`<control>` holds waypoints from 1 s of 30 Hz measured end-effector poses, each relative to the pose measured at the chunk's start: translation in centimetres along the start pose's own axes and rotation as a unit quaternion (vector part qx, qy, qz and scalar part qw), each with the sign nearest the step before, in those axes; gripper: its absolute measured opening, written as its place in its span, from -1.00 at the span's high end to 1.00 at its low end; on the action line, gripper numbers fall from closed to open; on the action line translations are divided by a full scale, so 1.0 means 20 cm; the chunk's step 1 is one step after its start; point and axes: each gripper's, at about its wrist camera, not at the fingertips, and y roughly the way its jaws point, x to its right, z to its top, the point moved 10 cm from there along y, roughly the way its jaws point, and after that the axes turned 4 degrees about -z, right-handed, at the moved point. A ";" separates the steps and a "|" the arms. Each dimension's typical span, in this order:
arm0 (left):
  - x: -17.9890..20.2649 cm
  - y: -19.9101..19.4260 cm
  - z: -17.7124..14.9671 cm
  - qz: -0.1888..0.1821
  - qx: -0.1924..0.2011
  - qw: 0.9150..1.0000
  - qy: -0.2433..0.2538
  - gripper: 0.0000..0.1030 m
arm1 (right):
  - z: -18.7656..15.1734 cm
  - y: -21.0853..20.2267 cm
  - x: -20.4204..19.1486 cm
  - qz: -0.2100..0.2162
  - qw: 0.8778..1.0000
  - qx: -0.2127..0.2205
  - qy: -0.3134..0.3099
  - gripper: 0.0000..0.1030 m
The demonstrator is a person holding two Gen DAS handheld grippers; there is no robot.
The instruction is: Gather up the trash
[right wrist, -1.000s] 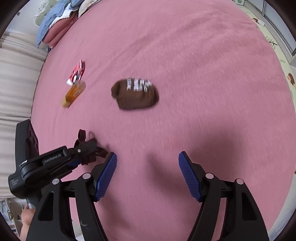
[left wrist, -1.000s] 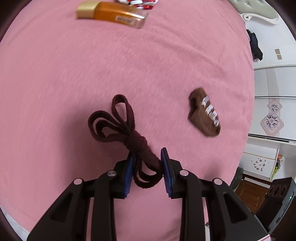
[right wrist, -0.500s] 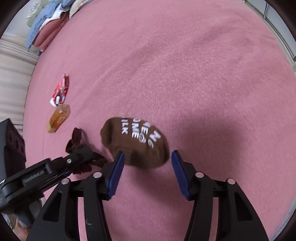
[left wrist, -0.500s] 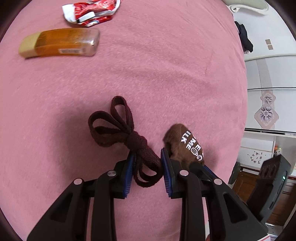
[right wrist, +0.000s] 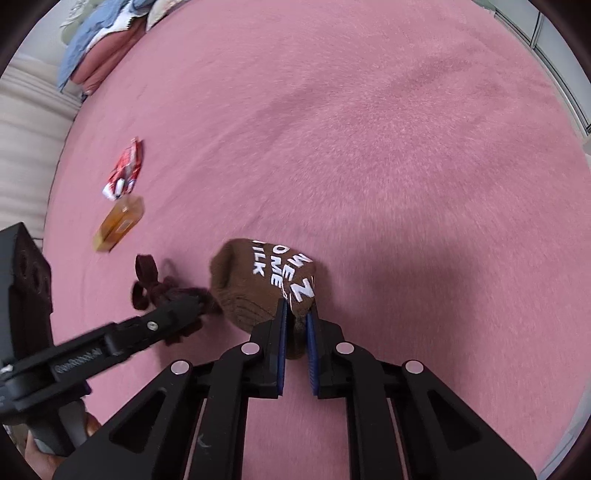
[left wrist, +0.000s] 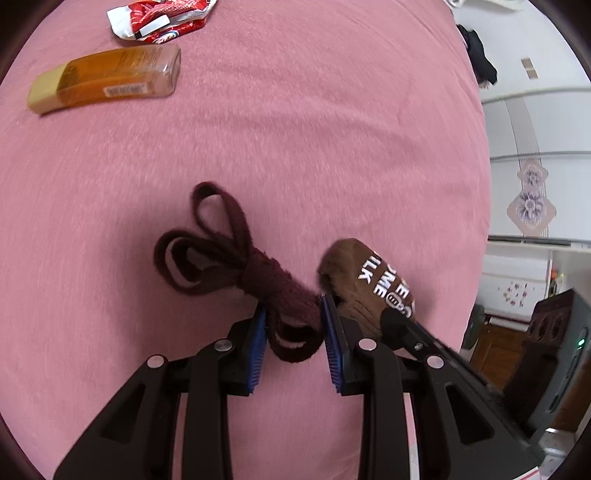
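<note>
My left gripper (left wrist: 293, 314) is shut on a dark maroon knotted fabric band (left wrist: 236, 258) over the pink bed cover; the band also shows in the right wrist view (right wrist: 162, 291). My right gripper (right wrist: 295, 314) is shut on a brown sock with white letters (right wrist: 266, 280), pinching its near end. The sock (left wrist: 369, 280) sits just right of the left gripper's right finger. A red snack wrapper (left wrist: 162, 18) and an amber bottle with a cream cap (left wrist: 107, 77) lie at the far left; they also appear in the right wrist view as the wrapper (right wrist: 123, 173) and the bottle (right wrist: 118, 221).
The pink bed cover (right wrist: 369, 147) fills both views. Folded blue and pink bedding (right wrist: 96, 48) lies at the far left corner. White cabinets (left wrist: 535, 166) and a dark device (left wrist: 554, 350) stand beyond the bed's right edge.
My right gripper moved forward to the brown sock and shut on its near end. The left gripper kept its hold on the band and shifted toward the bottle and wrapper.
</note>
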 end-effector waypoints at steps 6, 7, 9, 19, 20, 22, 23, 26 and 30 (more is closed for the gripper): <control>0.00 -0.07 -0.27 -0.002 -0.020 1.000 0.011 0.46 | -0.19 -0.15 -0.02 0.014 1.000 -0.006 -0.002 0.81; 0.00 -0.07 -0.32 -0.002 -0.024 1.000 0.016 0.46 | -0.23 -0.18 -0.02 0.018 1.000 -0.011 0.000 0.81; 0.00 -0.10 -0.43 -0.003 -0.034 0.999 0.024 0.46 | -0.32 -0.23 -0.01 0.026 1.000 -0.014 0.006 0.81; 0.03 -0.21 -0.94 -0.005 -0.068 0.996 0.062 0.46 | -0.78 -0.47 0.12 0.026 0.999 -0.013 0.034 0.81; 0.04 -0.21 -0.98 -0.006 -0.069 0.995 0.066 0.46 | -0.83 -0.50 0.14 0.027 0.999 -0.011 0.040 0.81; 0.07 -0.23 -1.07 -0.012 -0.074 0.994 0.073 0.46 | -0.90 -0.56 0.18 0.029 0.998 -0.005 0.050 0.81; 0.08 -0.24 -1.10 -0.013 -0.076 0.994 0.076 0.46 | -0.94 -0.59 0.21 0.026 0.998 0.000 0.056 0.81; 0.10 -0.26 -1.18 -0.007 -0.076 0.993 0.089 0.46 | -1.04 -0.66 0.27 0.027 0.997 0.012 0.078 0.81; 0.12 -0.28 -1.17 0.006 -0.059 0.994 0.093 0.46 | -1.12 -0.71 0.33 0.023 0.995 0.026 0.095 0.81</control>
